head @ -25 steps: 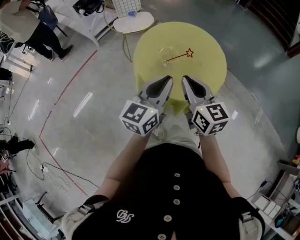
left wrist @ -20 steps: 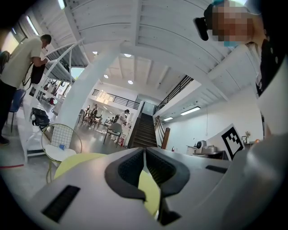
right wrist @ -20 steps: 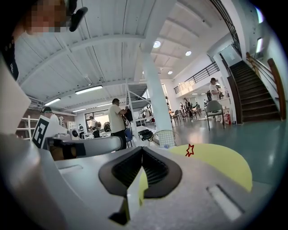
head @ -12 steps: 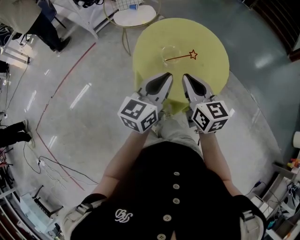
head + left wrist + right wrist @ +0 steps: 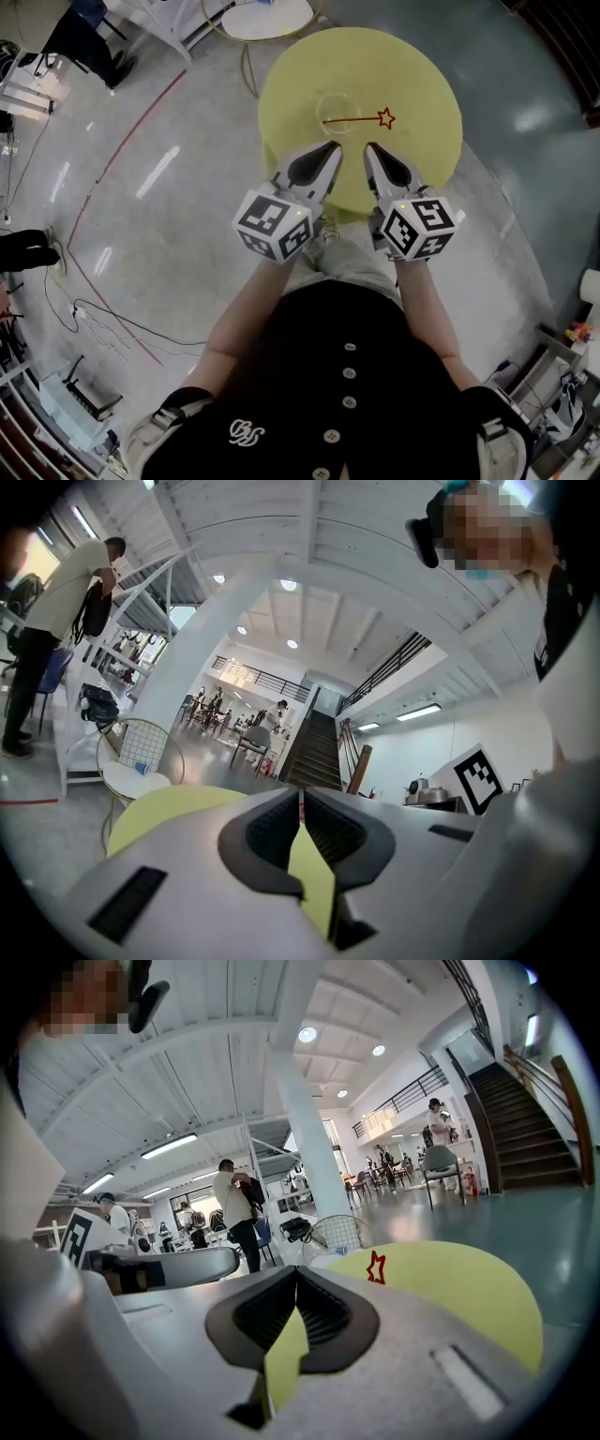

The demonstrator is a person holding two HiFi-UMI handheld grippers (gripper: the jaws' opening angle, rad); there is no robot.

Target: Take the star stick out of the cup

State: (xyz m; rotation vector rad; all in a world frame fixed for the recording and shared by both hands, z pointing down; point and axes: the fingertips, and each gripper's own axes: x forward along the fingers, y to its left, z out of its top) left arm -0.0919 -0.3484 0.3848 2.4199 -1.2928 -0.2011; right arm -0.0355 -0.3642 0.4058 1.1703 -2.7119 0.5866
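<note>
A clear cup [image 5: 334, 108] stands on the round yellow table [image 5: 412, 70] near its middle. The star stick [image 5: 359, 119] leans out of it to the right, its red star [image 5: 384, 118] hanging over the tabletop; the star [image 5: 376, 1267] also shows in the right gripper view. My left gripper [image 5: 330, 150] and right gripper [image 5: 372, 151] hover side by side over the table's near edge, short of the cup. Both are shut with nothing between their jaws.
A small white round side table [image 5: 265, 16] with a wire frame stands beyond the yellow table. A red line [image 5: 112, 192] curves across the grey floor at left. People [image 5: 237, 1208] stand far off at the back left. Cables [image 5: 94, 328] lie on the floor at left.
The yellow table and cup have drifted slightly lower in the head view, so the grippers sit a little nearer the cup. Both grippers stay shut.
</note>
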